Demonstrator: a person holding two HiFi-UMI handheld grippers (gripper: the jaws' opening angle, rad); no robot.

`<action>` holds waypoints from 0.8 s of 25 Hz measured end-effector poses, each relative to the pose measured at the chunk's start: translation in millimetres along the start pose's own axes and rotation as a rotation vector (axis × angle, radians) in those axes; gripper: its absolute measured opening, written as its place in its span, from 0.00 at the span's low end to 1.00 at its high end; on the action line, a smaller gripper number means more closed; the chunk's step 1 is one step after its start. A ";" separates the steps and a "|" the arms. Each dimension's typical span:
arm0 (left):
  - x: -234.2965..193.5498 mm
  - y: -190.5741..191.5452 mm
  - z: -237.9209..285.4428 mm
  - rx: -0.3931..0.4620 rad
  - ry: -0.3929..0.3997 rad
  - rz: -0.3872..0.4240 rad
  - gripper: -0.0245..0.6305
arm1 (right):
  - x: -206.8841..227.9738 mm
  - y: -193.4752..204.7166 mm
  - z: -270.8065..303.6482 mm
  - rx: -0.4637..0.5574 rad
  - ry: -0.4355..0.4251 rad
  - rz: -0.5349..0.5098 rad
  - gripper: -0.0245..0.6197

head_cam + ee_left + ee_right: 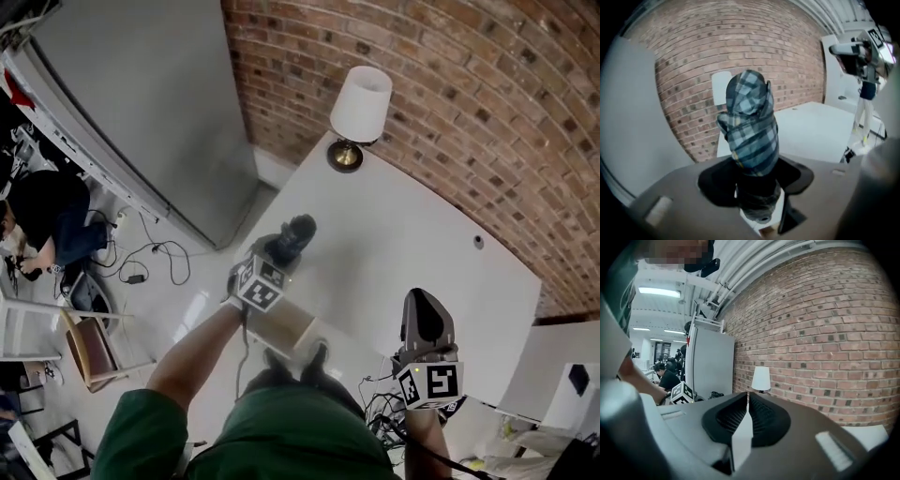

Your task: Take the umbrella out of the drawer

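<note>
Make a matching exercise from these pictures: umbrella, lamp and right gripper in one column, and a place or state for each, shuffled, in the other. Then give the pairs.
Column one
1. umbrella
2. lamp
3. right gripper

Column two
A. jaws together, nothing between them
B. stands on the white table, near the brick wall
C. folded, clamped in the left gripper

Pairs: 1-C, 2-B, 3-A
</note>
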State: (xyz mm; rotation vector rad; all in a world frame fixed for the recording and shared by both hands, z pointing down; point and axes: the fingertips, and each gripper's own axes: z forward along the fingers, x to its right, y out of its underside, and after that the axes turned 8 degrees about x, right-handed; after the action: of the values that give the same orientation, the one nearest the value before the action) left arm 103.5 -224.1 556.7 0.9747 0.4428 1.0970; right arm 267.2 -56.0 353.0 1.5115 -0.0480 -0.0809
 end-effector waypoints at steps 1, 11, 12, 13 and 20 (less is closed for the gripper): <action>6.4 -3.8 11.9 -0.017 0.019 0.052 0.37 | 7.2 -0.1 -4.4 0.001 0.016 0.001 0.06; 48.1 -2.8 119.7 -0.218 0.107 0.432 0.37 | 68.9 15.7 -45.4 -0.033 0.153 0.030 0.06; 51.6 0.0 127.8 -0.237 0.113 0.458 0.37 | 73.0 18.5 -48.6 -0.037 0.162 0.033 0.06; 55.6 3.0 135.0 -0.255 0.118 0.480 0.37 | 76.6 21.4 -51.8 -0.042 0.171 0.037 0.06; 80.8 21.8 175.6 -0.338 0.162 0.603 0.37 | 94.1 34.6 -61.1 -0.066 0.197 0.054 0.06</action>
State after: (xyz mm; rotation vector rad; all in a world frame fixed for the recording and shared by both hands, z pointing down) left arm 253.8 -226.1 680.2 0.7318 0.0766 1.7398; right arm 366.8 -1.1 382.3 1.4449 0.0710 0.1086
